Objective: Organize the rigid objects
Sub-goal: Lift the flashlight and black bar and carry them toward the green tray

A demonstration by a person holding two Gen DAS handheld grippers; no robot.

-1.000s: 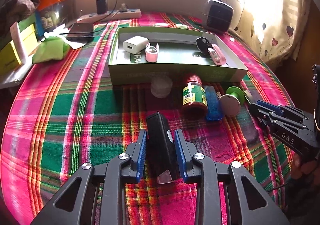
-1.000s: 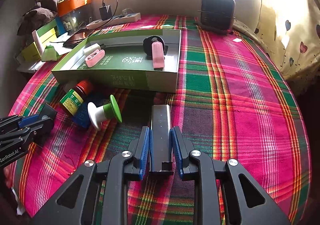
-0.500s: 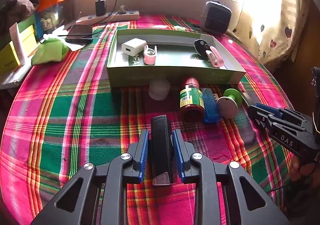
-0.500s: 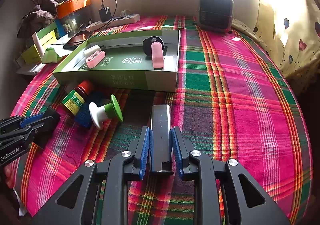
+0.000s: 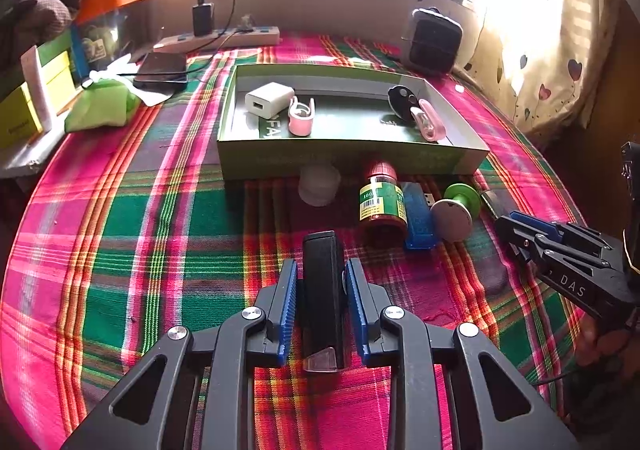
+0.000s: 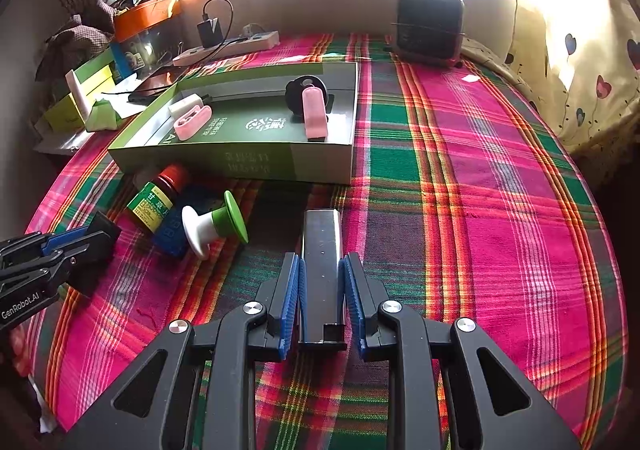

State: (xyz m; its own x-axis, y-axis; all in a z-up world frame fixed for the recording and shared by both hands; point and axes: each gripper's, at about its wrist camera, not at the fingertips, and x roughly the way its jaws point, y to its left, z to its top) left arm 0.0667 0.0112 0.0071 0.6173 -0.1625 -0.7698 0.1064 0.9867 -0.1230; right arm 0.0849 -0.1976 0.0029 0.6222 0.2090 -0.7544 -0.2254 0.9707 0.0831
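Left gripper (image 5: 321,290): blue ribbed pads clamped on the sides of a black bar (image 5: 320,290); the jaws have just been closing on it. The bar stands lengthwise between the fingers, above the plaid cloth (image 5: 160,234).
Right gripper (image 6: 322,286): pads pressed on both sides of a grey metal bar (image 6: 322,250), which points away along the fingers, over the cloth.
Gripper lettering: "DAS" in white on the right gripper's body in the left view; "GenRobot.AI" on the left gripper's body in the right view.
Box (image 6: 240,166): a shallow open green box near the middle of the cloth, pale print on its front wall too blurred to read. White logo characters on its floor; "FA" shows at the floor's near edge in the left view.
In the box: white charger (image 5: 268,100) and pink clip (image 5: 301,116) at one end; black fob (image 5: 404,102) and pink case (image 6: 315,112) at the other.
Loose on the cloth, just in front of the box: frosted jar (image 5: 319,186), brown bottle (image 6: 158,196), blue block (image 5: 418,220), green-and-white spool (image 6: 214,224), side by side.
Bottle label: green and yellow with a barcode; "100" reads in the left view, the rest is too small.
Far edge: power strip (image 5: 218,38) with a black adapter plugged in, dark phone (image 5: 162,68), black heater (image 6: 430,24).
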